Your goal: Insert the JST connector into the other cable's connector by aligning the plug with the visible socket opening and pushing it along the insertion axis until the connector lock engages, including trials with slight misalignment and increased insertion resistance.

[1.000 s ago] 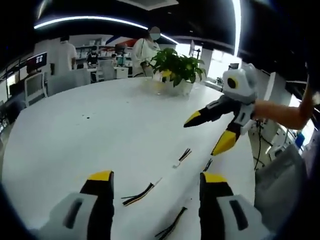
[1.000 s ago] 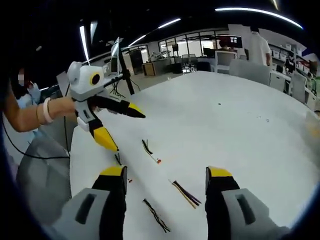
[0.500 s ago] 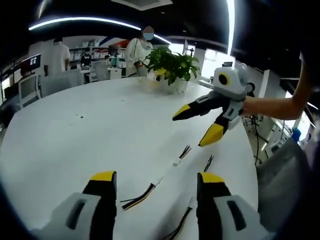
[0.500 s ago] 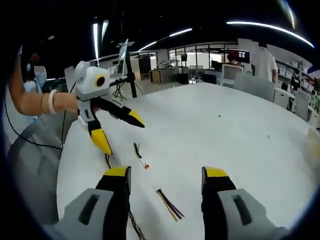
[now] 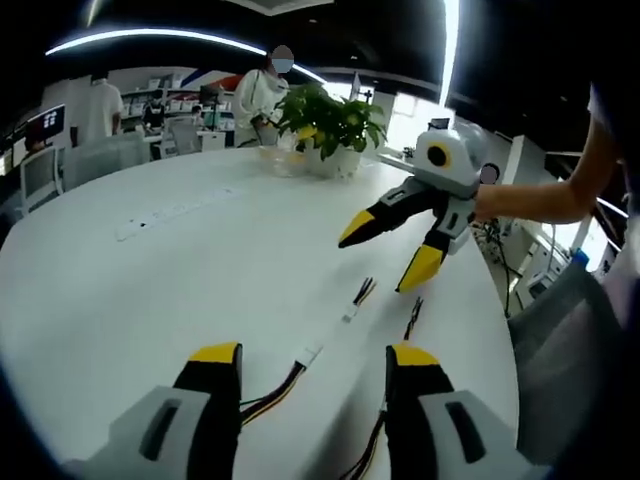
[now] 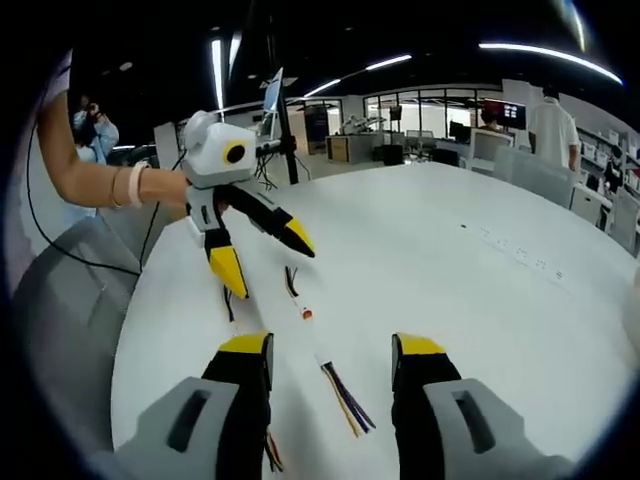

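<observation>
With both the left gripper [image 5: 305, 365] and right gripper [image 6: 328, 355] held with jaws apart and empty above the table [image 5: 150, 270], we judged the approach step in hand, each next needing to close on a cable [image 5: 285, 375].

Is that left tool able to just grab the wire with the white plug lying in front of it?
Probably yes: the left tool is open, and the wire lies on bare table between its tips, nothing covering it.

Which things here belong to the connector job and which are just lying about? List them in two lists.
Job:
left gripper, jaws open
right gripper, jaws open
striped cable with white plug
short cable
black cable, possibly a spare

Lying about:
plant
white strip on the table
grey chair
</observation>
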### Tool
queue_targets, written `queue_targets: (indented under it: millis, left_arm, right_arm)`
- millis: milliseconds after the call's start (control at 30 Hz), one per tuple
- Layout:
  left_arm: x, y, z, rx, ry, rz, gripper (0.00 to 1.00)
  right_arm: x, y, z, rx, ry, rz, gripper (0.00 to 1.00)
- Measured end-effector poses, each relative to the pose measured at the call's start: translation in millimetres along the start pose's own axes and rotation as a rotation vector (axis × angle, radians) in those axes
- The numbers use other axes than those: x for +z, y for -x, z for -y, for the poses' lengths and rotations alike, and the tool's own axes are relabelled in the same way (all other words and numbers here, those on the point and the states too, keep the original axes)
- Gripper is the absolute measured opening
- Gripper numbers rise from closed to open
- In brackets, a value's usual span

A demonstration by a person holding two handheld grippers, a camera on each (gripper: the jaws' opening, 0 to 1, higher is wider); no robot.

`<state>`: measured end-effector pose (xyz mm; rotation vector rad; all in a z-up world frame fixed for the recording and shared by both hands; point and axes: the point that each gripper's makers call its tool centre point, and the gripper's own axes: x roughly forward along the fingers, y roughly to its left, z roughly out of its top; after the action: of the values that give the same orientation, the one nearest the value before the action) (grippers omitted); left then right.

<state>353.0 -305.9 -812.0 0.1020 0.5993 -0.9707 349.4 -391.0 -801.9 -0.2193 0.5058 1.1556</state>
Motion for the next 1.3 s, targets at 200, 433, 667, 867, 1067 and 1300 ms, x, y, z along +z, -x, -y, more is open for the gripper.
queue_targets:
  millis: [200,433,667,867,1067,1300]
  left_arm:
    - [-1.4,-4.2,-2.4,-0.009,-0.017,0.003,0.51]
    - [-3.8,-9.4,-5.3,-0.016,-0.029,-0.002,0.47]
    - [-11.3,-13.5,-7.1,-0.017,-0.022,-0.020,0.39]
    - [-14.0,-16.2,-5.9,-0.039,-0.019,-0.019,0.30]
    - [-14.2,-18.1,-6.1,-0.046,-0.046,0.001,0.24]
    - [-16.1,-22.1,-5.3,-0.056,-0.070,-0.001,0.22]
  right_arm:
    - [-8.9,-4.5,-0.8,0.024,0.026,-0.017,0.34]
    - [-13.9,-10.5,-2.4,0.054,0.052,-0.019,0.28]
    - [-25.1,-14.2,-1.9,0.071,0.063,-0.056,0.21]
    - [-27.2,-17.3,-4.2,0.086,0.092,-0.058,0.15]
    - [-28.3,-19.9,-6.4,0.095,0.106,-0.058,0.13]
    - [-33.4,-22.7,-5.1,0.102,0.105,-0.070,0.10]
